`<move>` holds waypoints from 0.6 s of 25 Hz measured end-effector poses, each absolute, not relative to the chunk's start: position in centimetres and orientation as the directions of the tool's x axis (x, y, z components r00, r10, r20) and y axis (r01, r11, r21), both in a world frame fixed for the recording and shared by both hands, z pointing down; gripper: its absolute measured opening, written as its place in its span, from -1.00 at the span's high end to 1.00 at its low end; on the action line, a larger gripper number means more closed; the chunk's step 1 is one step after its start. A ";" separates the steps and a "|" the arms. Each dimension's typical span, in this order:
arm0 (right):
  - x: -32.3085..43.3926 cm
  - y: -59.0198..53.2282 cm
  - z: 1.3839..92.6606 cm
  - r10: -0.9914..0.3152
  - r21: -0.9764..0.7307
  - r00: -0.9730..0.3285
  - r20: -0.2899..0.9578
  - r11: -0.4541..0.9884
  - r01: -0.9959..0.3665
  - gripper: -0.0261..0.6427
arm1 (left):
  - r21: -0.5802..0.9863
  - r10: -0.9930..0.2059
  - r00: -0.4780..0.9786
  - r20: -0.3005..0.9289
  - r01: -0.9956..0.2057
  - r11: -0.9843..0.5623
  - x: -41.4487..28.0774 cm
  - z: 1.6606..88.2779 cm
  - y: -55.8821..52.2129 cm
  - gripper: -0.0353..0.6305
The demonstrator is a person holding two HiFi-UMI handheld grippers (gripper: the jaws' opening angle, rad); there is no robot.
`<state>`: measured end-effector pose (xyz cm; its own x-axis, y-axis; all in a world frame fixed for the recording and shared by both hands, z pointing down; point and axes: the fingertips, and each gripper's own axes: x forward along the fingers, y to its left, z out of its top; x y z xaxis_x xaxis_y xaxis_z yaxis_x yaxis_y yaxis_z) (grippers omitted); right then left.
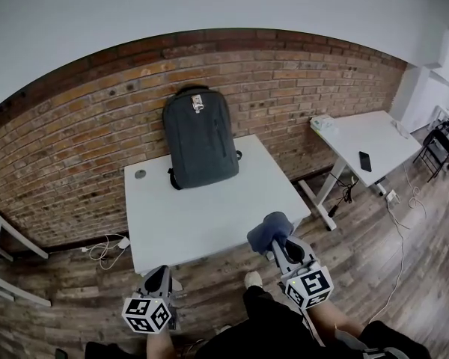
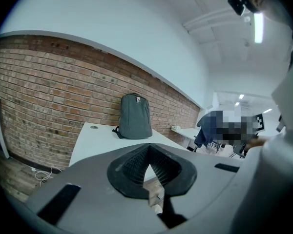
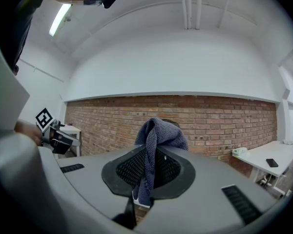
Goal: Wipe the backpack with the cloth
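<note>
A dark grey backpack [image 1: 200,137] stands upright at the back of a white table [image 1: 179,215], leaning on the brick wall; it also shows in the left gripper view as the backpack [image 2: 136,116]. My right gripper [image 1: 276,239] hovers over the table's front right corner, shut on a blue-grey cloth [image 1: 268,230]. In the right gripper view the cloth [image 3: 156,145] hangs bunched between the jaws and hides most of the backpack behind it. My left gripper [image 1: 158,278] is low, in front of the table's front edge, shut with nothing in it.
A second white table [image 1: 363,144] stands to the right with a black phone [image 1: 365,161] and a pale bundle [image 1: 323,123] on it. A black chair [image 1: 437,144] is at far right. Cables [image 1: 105,249] lie on the wooden floor under the left side.
</note>
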<state>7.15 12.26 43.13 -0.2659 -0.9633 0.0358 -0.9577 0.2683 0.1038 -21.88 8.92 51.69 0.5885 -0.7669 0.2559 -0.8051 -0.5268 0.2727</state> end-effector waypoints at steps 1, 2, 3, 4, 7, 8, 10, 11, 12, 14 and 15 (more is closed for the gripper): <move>7.1 11.5 43.2 -0.961 0.099 -0.275 0.033 0.277 -0.956 0.85 | 0.269 -0.774 0.581 0.252 -0.810 -0.521 -22.0 51.6 8.5 0.91; 7.0 10.7 43.2 -0.958 0.095 -0.285 0.028 0.286 -0.953 0.85 | 0.266 -0.780 0.573 0.250 -0.816 -0.514 -22.1 51.5 7.9 0.91; 6.8 9.7 43.2 -0.955 0.091 -0.296 0.022 0.297 -0.950 0.85 | 0.263 -0.785 0.565 0.252 -0.821 -0.507 -22.2 51.6 7.4 0.91; 6.8 8.8 43.2 -0.952 0.089 -0.307 0.016 0.307 -0.948 0.85 | 0.260 -0.789 0.559 0.255 -0.826 -0.500 -22.2 51.6 6.8 0.91; 7.3 5.6 43.4 -0.944 0.081 -0.329 0.010 0.328 -0.941 0.85 | 0.252 -0.795 0.546 0.263 -0.834 -0.490 -21.5 51.7 4.6 0.91; 7.5 4.4 43.3 -0.943 0.078 -0.334 0.007 0.334 -0.940 0.85 | 0.248 -0.798 0.542 0.263 -0.837 -0.487 -21.2 51.6 3.7 0.91; 8.1 2.3 42.8 -0.939 0.074 -0.344 -0.008 0.343 -0.937 0.85 | 0.237 -0.802 0.535 0.264 -0.842 -0.484 -20.6 51.2 1.6 0.91; 8.4 1.3 42.5 -0.937 0.077 -0.348 -0.019 0.345 -0.935 0.85 | 0.232 -0.804 0.533 0.263 -0.844 -0.483 -20.3 51.1 0.5 0.91; 8.8 0.2 42.2 -0.936 0.079 -0.350 -0.029 0.347 -0.935 0.85 | 0.227 -0.806 0.531 0.262 -0.845 -0.483 -19.8 51.0 -0.6 0.91; 9.8 -1.9 41.9 -0.936 0.074 -0.350 -0.043 0.347 -0.935 0.85 | 0.218 -0.806 0.531 0.261 -0.846 -0.487 -18.8 50.7 -2.9 0.91; 10.3 -2.9 41.9 -0.936 0.068 -0.350 -0.047 0.346 -0.936 0.85 | 0.214 -0.805 0.532 0.261 -0.845 -0.490 -18.1 50.6 -4.0 0.91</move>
